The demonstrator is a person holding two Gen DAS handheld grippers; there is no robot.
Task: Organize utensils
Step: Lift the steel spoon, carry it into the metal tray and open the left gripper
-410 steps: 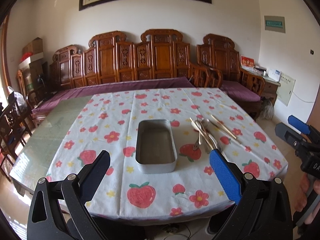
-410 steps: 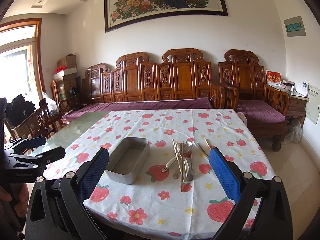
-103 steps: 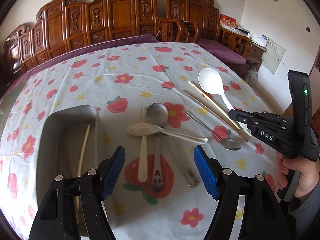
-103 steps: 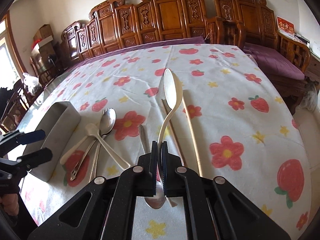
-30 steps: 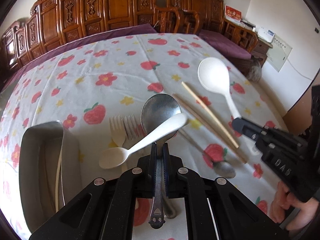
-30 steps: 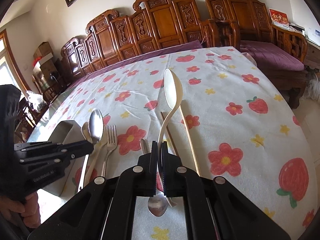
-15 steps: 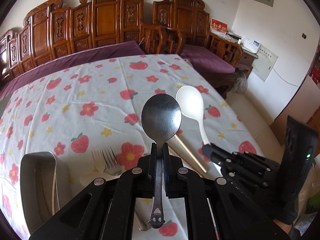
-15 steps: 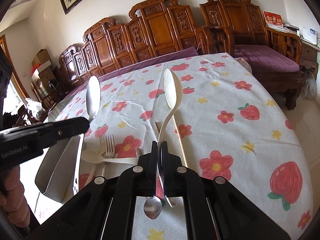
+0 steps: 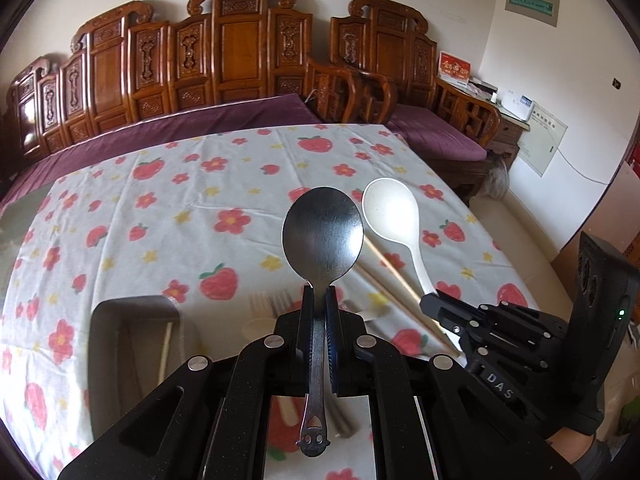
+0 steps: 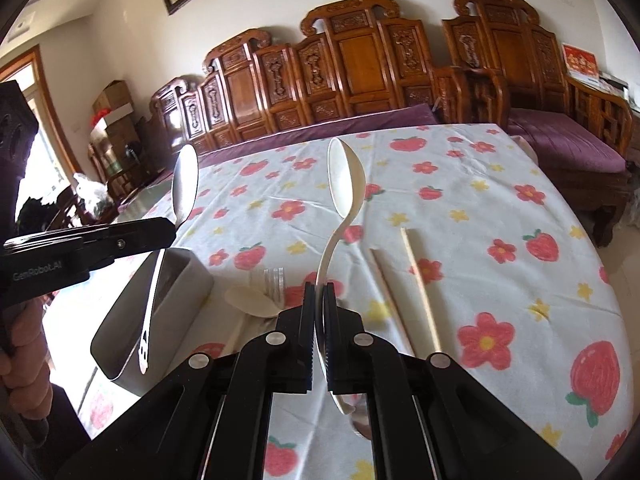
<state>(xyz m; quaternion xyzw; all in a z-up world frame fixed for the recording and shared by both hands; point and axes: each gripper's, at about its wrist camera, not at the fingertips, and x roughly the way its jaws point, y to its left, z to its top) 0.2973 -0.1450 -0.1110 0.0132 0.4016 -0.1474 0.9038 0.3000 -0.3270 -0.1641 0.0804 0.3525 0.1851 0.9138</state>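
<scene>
Each camera sits just behind its own gripper, looking forward and downward along the closed fingers over the table [image 9: 168, 216], both views sharing the tablecloth, tray [image 10: 176, 280] and carved bench [image 9: 224, 64] beyond.

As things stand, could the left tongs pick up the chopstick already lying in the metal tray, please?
Probably not: the left tongs are shut on the metal spoon, so nothing else fits between them. The chopstick lies uncovered in the metal tray, so the spoon must go first.

Metal spoon [image 9: 322, 234] lifted off table; white spoon [image 10: 345, 184] raised higher.
</scene>
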